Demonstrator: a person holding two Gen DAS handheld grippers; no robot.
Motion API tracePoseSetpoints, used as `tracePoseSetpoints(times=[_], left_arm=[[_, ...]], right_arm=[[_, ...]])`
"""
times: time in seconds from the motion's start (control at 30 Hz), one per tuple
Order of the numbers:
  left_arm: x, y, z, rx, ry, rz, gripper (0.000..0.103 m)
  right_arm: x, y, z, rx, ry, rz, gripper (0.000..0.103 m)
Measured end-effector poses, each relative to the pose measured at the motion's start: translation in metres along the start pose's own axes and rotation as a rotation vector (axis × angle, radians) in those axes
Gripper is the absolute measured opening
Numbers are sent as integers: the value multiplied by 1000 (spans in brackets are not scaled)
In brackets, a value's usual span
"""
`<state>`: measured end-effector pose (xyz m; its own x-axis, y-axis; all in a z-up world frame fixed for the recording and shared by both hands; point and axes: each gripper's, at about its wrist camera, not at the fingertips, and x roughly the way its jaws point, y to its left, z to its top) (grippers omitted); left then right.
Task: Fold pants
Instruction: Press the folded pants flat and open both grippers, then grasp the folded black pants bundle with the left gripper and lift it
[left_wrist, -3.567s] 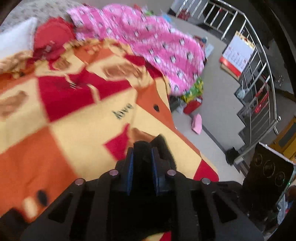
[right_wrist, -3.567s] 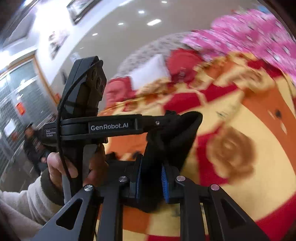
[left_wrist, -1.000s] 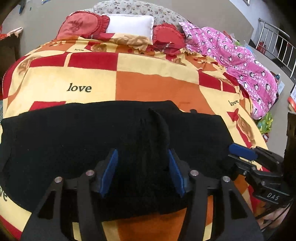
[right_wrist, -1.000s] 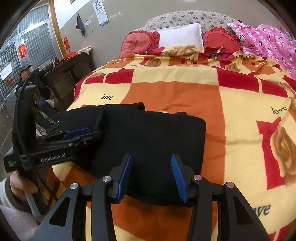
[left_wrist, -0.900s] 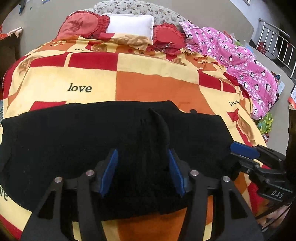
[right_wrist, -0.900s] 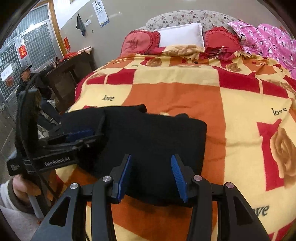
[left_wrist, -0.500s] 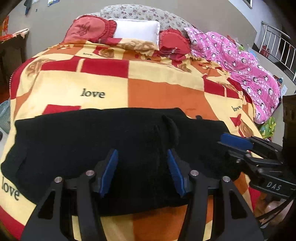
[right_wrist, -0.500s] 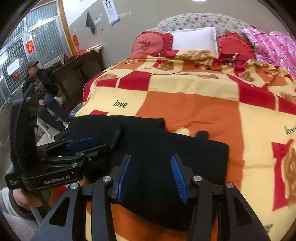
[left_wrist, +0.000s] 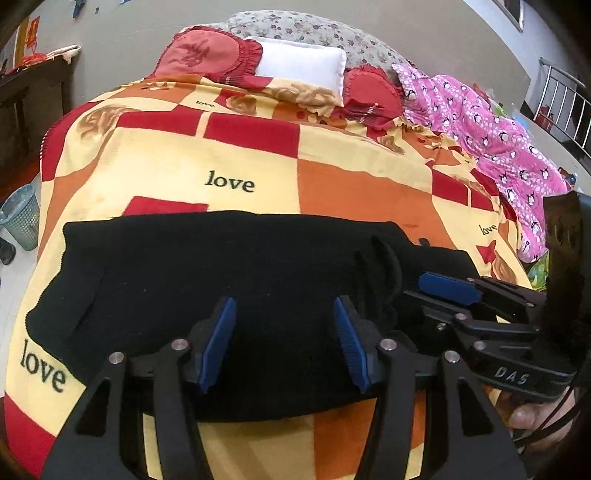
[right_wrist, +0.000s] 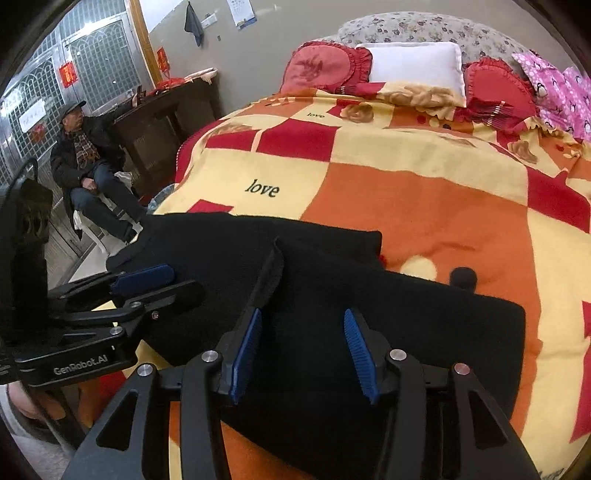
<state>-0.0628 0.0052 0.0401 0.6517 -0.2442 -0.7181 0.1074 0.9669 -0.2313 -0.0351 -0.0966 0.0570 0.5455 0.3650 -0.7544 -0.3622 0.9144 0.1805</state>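
Here, black pants (left_wrist: 229, 280) flat near blanket (left_wrist: 354, 192) edge, both jaws spread, empty.

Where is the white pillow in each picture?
Left wrist view: the white pillow sits top middle, between two red cushions.
Right wrist view: the white pillow sits top right of middle.
Shared landmark: the black pants lie across the blanket nearest the camera.
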Motion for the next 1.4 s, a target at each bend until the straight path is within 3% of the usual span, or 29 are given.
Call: tracePoseSetpoints(times=[0.27,0.53,0.73,1.0,1.13,1.23,1.4], left_arm=[[-6,9,1,-29,-7,-4,58],[-6,16,-2,-51,11,-11,60],[-14,30,-4,-100,9,-42,72],[-37,61,-11,-176,-7,-50,75],[-51,85,-21,-226,-21,-58,76],[-58,100,-31,-274,-21,-34,86],[-60,123,-40,-352,-25,-19,86]], right_arm=[[-12,8,2,-18,-15,-2,51],[2,8,-2,-12,15,1,53],[4,9,-1,-19,17,-2,53],[1,19,11,-48,2,10,60],[3,30,26,-80,-18,40,71],[12,44,42,-118,-33,90,80],[46,82,72,-194,2,188,84]])
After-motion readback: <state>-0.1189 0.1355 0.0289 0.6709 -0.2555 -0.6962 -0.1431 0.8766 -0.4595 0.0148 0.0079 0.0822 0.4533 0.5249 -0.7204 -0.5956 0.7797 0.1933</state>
